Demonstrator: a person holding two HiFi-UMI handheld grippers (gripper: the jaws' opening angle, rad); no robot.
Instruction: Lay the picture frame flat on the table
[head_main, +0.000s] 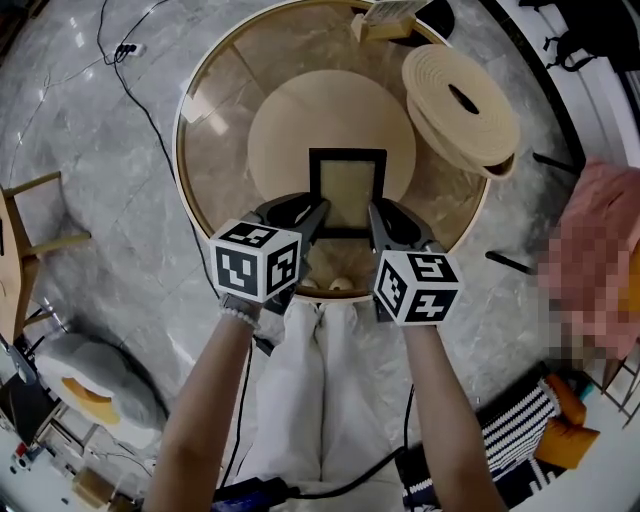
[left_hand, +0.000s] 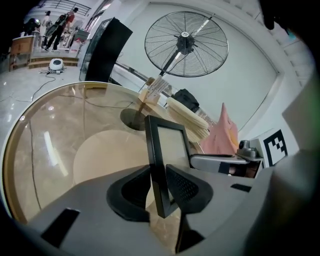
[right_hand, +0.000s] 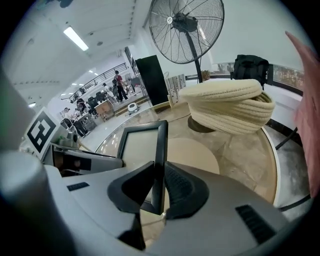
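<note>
Marker-cubed left gripper (head_main: 312, 216) and right gripper (head_main: 381, 216) flank the black rectangular picture frame (head_main: 347, 190), tilted above the round glass tabletop (head_main: 215, 150). Right fingers pinch it; left fingers hug its edge, but I cannot tell if they press. Best to lower both sides evenly.

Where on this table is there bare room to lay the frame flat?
Bare: the round mat beyond the picture frame, and the glass table at left. Crowded: far right, by the woven coil and wooden holder.

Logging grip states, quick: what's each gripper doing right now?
Left gripper: closed on the left edge of the picture frame.
Right gripper: closed on its right edge.
</note>
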